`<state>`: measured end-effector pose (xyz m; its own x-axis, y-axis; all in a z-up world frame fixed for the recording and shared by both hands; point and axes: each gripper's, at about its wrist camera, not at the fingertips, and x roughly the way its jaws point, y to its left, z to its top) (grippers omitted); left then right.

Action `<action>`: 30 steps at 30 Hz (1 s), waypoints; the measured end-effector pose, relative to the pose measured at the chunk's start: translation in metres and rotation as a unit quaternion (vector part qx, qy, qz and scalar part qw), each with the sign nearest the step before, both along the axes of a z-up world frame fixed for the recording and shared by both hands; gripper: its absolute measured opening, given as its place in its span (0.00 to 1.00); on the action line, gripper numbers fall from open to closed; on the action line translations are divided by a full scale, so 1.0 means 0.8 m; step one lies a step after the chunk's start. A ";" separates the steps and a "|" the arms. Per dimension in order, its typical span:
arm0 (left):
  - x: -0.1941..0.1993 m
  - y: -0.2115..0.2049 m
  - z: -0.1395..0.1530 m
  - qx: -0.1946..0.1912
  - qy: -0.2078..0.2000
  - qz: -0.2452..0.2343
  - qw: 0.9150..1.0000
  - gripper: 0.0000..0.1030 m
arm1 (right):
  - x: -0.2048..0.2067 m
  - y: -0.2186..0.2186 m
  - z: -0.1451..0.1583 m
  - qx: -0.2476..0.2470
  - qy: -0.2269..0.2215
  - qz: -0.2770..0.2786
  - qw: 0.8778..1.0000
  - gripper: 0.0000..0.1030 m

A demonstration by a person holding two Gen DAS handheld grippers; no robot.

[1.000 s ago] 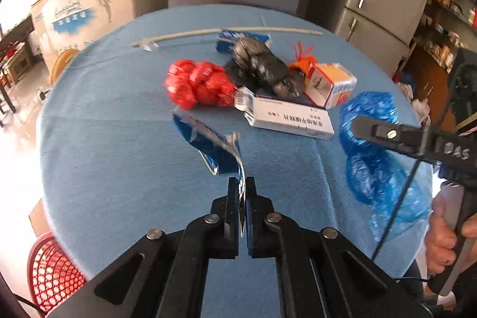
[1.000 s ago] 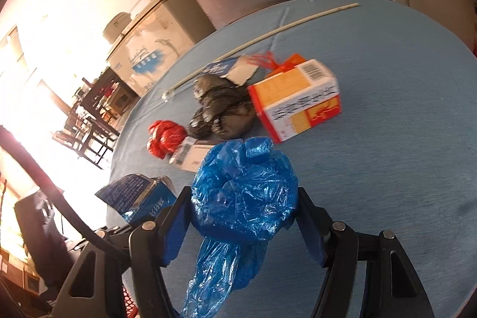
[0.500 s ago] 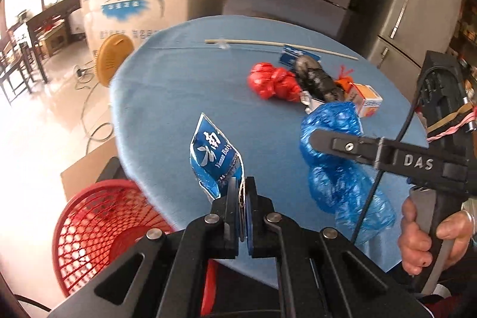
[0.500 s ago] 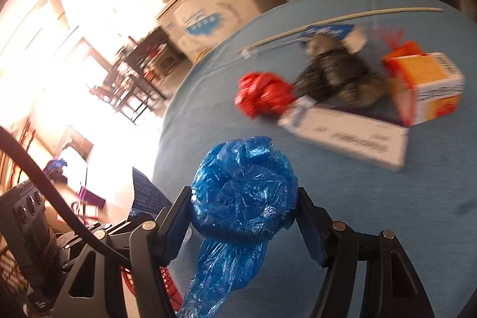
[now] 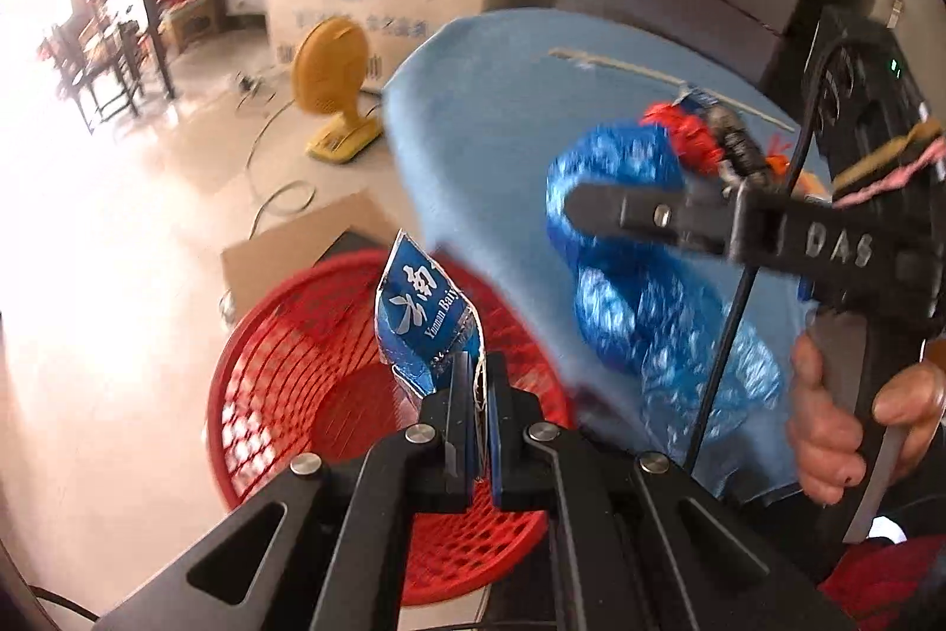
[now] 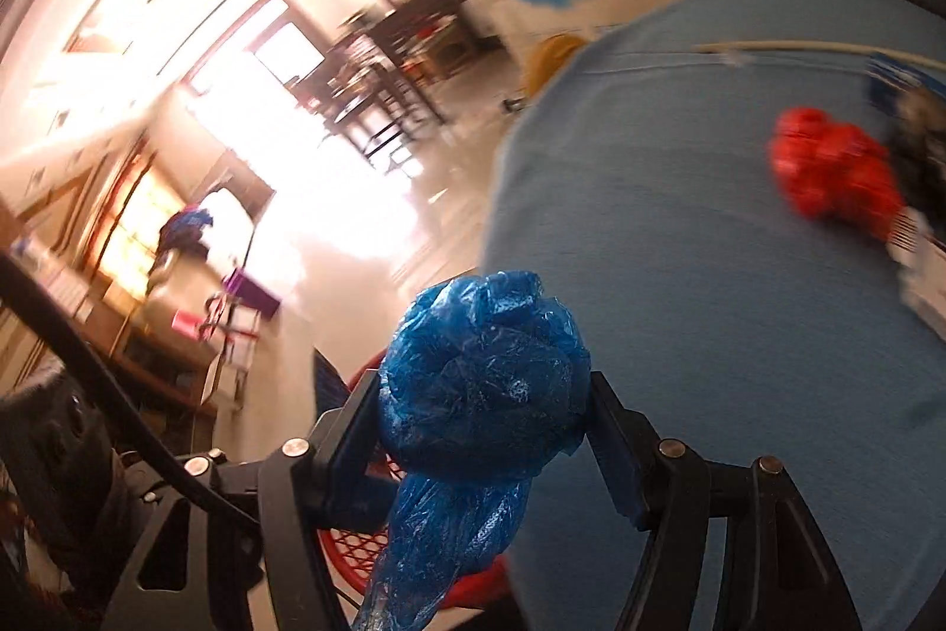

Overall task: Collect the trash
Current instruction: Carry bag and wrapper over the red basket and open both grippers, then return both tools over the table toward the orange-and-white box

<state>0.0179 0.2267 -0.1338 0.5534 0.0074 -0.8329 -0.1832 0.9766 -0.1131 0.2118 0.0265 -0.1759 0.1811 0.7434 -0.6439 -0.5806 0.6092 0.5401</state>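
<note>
Trash is now over the bin in your left wrist view: the left gripper [image 5: 480,382] has its jaws pressed together on the blue foil wrapper [image 5: 421,320], which a second ago hung above the table [image 5: 491,110] and now sits above the red basket [image 5: 284,382] on the floor. That swing puts you in place for a drop; spreading the jaws should let the wrapper fall inside. Beside it, your right hand [image 5: 851,430] carries the right gripper [image 5: 597,211] with the blue plastic bag [image 5: 644,311] near the table's edge.

From the right wrist view, the jaws are pinching the crumpled blue plastic bag [image 6: 482,382], held as before, but the view has swung from the table toward the floor, with the red basket [image 6: 355,542] showing just below. Left behind on the table [image 6: 709,276], the red plastic wad [image 6: 833,170] and blurred items beside it await collecting.
</note>
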 end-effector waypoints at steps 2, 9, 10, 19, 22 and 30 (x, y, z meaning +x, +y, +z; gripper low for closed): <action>-0.008 0.014 -0.009 0.007 0.016 0.023 1.000 0.04 | -0.003 0.023 -0.004 0.006 0.007 0.022 1.000 0.69; -0.020 0.040 -0.026 0.011 0.040 0.063 0.997 0.17 | -0.015 0.080 -0.032 0.022 0.050 0.069 0.996 0.72; -0.020 0.043 -0.026 0.011 0.040 0.066 0.997 0.28 | -0.016 0.085 -0.034 0.026 0.051 0.071 0.996 0.73; -0.009 0.045 -0.012 0.031 0.013 0.094 0.995 0.49 | -0.016 0.089 -0.041 0.036 0.035 0.065 0.997 0.77; 0.002 0.032 -0.007 0.037 -0.002 0.088 0.995 0.54 | -0.006 0.061 -0.026 0.049 0.010 0.047 0.998 0.77; 0.037 -0.029 0.015 0.061 -0.053 0.042 0.996 0.65 | 0.019 -0.026 0.009 0.059 -0.047 -0.041 0.996 0.77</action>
